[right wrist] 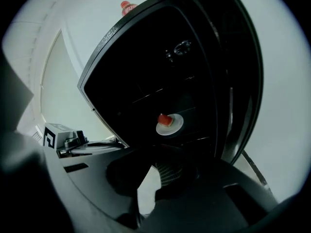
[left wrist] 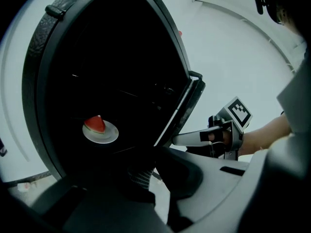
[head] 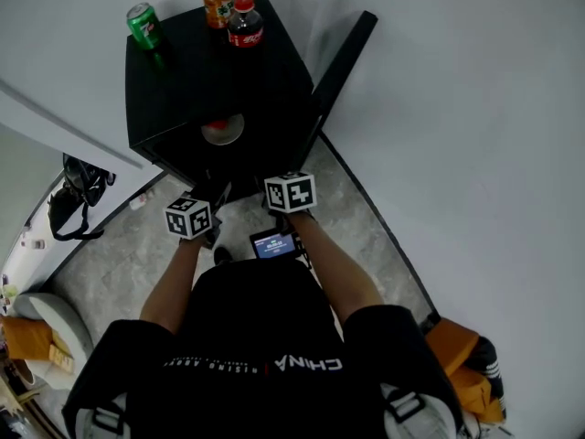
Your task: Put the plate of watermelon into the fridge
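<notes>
The fingers (left wrist: 214,178) of the left gripper (left wrist: 148,173) are seen pressed together, and nothing is held between them. The fingers of the right gripper (right wrist: 163,173) are likewise brought together on nothing. The two grippers are held side by side, apart from each other, before the open front of a black fridge (head: 219,80).

Beyond the fingertips and well clear of them, the plate (left wrist: 111,136) is seen inside the dark fridge, with a red wedge of watermelon (left wrist: 95,124) lying on it. The plate is touched by neither gripper.

The fridge door (head: 345,62) is swung open on the right, past the right gripper's fingers. Farther off, a green can (head: 143,24), an orange can (head: 218,4) and a red-capped bottle (head: 245,24) are stood upright on top of the fridge. Grey floor (head: 352,210) is seen below the fingers.
</notes>
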A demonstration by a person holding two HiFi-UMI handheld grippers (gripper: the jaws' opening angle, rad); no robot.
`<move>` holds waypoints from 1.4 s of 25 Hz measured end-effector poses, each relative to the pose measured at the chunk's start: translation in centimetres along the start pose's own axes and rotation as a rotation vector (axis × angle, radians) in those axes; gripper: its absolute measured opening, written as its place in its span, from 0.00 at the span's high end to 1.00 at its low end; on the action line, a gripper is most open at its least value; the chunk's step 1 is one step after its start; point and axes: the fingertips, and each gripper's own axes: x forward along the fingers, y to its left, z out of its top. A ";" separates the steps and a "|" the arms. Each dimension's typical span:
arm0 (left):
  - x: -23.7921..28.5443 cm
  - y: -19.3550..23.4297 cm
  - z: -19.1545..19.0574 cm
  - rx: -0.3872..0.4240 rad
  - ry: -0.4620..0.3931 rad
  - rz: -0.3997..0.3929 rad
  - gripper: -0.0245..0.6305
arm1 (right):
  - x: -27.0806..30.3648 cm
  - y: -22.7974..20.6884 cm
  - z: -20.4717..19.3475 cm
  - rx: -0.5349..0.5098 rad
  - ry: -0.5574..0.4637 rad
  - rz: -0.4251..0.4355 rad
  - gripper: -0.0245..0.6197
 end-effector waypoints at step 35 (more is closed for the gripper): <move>-20.8 -5.1 -19.8 0.114 0.122 0.099 0.94 | -10.9 10.1 -21.7 -0.048 0.053 -0.211 0.93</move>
